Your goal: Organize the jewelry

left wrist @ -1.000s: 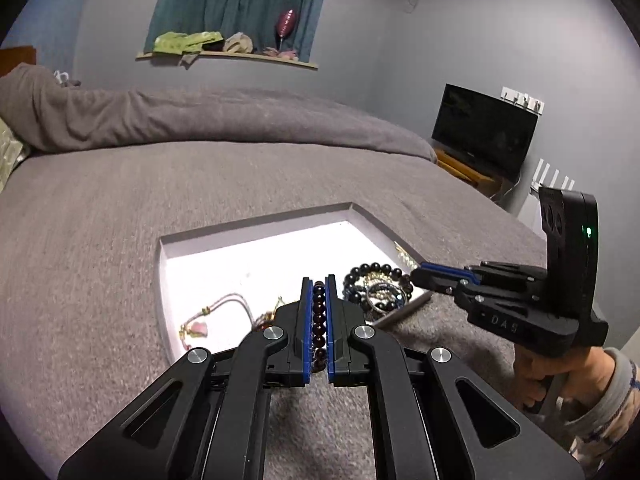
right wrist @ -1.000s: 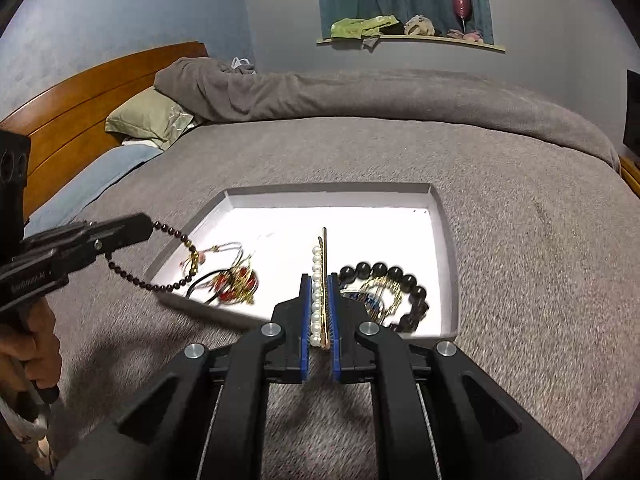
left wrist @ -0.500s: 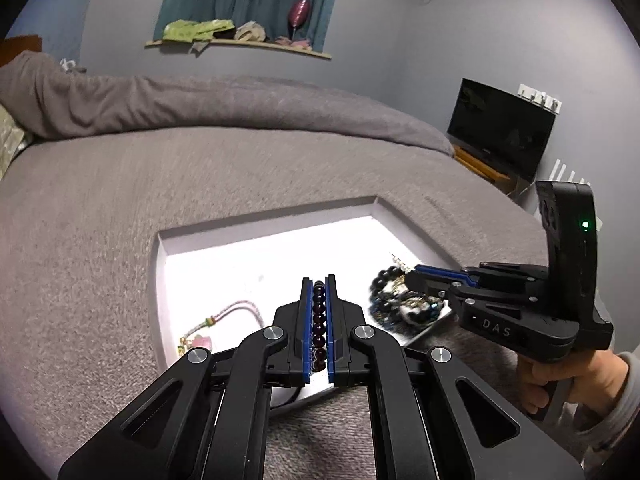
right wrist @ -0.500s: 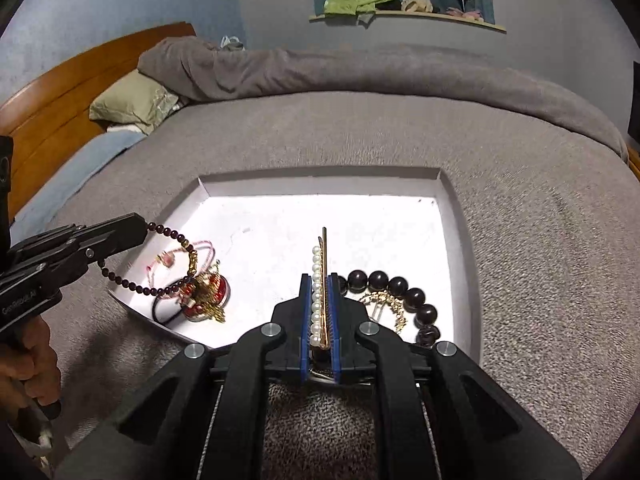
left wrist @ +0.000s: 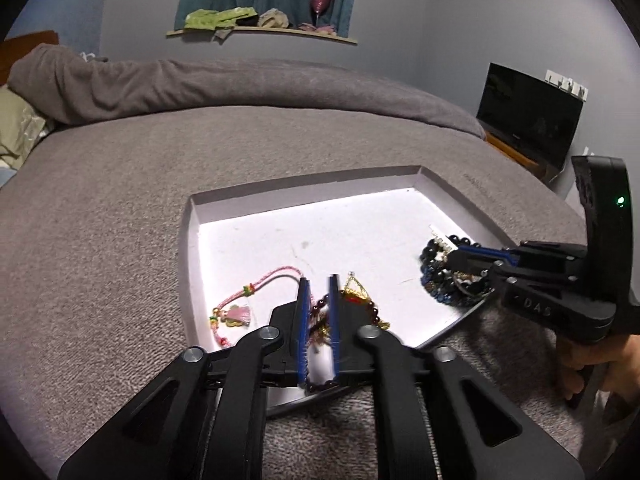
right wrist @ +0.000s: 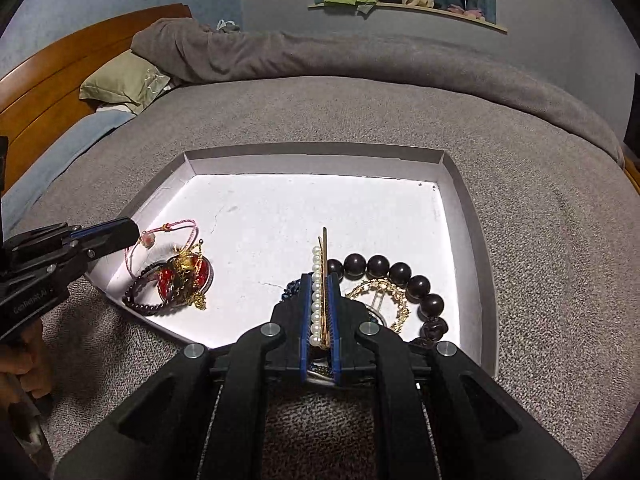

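Black gripper (left wrist: pixel 318 304), blue-lined fingers (left wrist: pixel 303 320), silver screws, green LED.

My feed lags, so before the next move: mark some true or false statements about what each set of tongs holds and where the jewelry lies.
1. The right tongs are shut on the pearl hair clip. True.
2. The left tongs grip the dark bead bracelet. False: they stand open, and the bracelet lies in the tray.
3. The large black bead bracelet lies on the bedspread. False: it lies in the tray.
4. The pink cord bracelet lies in the tray. True.
5. The tray rests on a grey bedspread. True.
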Demonstrator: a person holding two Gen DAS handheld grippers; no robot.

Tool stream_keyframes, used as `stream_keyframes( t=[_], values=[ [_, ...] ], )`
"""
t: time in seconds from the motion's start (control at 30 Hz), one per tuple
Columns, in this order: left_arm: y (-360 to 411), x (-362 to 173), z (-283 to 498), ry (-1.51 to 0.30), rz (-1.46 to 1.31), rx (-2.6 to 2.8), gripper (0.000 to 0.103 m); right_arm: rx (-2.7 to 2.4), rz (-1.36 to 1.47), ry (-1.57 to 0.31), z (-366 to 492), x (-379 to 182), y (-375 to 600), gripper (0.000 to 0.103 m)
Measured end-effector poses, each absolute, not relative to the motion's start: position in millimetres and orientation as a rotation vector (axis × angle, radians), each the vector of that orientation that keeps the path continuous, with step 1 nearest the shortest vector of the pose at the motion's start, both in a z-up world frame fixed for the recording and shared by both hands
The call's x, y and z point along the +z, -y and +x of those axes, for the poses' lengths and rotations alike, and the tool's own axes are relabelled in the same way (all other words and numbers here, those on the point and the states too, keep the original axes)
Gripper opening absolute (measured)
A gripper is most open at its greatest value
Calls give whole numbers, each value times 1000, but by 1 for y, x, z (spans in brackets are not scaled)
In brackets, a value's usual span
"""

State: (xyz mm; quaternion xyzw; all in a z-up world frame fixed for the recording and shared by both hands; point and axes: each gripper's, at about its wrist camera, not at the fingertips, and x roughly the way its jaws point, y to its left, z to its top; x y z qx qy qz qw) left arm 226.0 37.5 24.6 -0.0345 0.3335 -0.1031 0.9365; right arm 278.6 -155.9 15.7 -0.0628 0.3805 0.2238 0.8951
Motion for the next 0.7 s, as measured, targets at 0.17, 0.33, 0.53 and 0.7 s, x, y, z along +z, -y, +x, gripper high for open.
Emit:
stream_keyframes(
  t=[0.17,0.33,0.53,0.7],
  values=[
    [-42,23,221,-672,-72,-206,27,461,-117,-770,276,19,157,11],
    [-40,27,209,-644,-70,-206,43,474,-88,-726,265,26,167,30],
    [-38,35,189,-584,-78,-196,79,481,-74,-662,242,36,180,46],
    [-32,37,170,-563,-80,-204,84,485,-63,-624,222,39,192,54]
  ],
)
